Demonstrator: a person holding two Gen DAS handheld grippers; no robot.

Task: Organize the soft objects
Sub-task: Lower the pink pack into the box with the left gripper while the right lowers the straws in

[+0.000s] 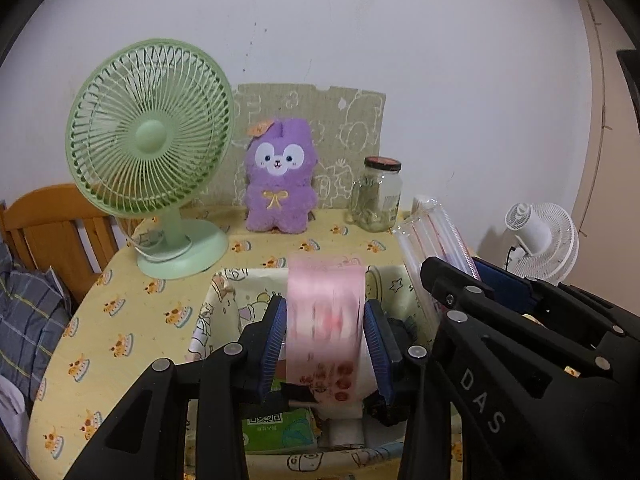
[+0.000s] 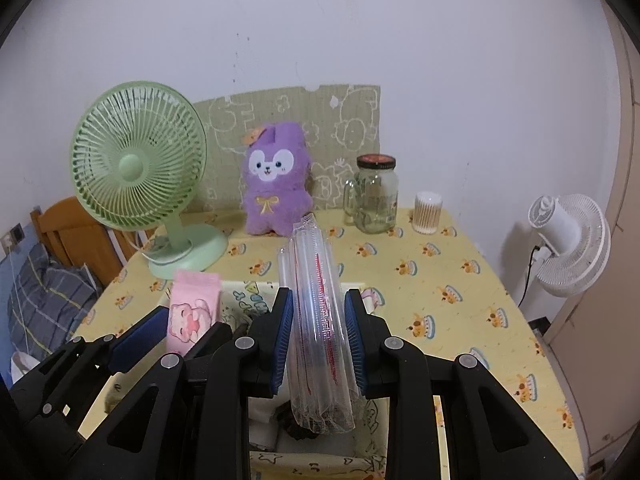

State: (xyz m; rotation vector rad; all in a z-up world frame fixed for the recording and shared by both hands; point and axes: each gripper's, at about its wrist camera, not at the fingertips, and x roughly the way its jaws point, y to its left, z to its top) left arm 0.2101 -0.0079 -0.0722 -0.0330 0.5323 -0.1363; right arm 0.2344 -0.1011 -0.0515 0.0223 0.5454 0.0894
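Observation:
My left gripper [image 1: 325,334] is shut on a pink tissue pack [image 1: 326,320] with a cartoon face, held upright over the fabric storage basket [image 1: 218,308]. The pack [image 2: 192,312] and the left gripper [image 2: 176,320] also show at the left of the right wrist view. My right gripper [image 2: 317,332] is shut on a clear plastic packet with red print [image 2: 316,312], held over the same basket [image 2: 372,412]. That packet [image 1: 432,240] rises beside the right gripper [image 1: 460,280] in the left wrist view. A green tissue pack [image 1: 280,428] lies inside the basket.
A purple plush bunny [image 1: 280,180] leans against the back board. A green desk fan [image 1: 152,152] stands at the left, a glass jar [image 1: 378,196] at the right, a cotton swab tub [image 2: 427,213] beyond it. The yellow tablecloth [image 2: 460,288] covers the table. A white fan [image 2: 568,240] stands beside it.

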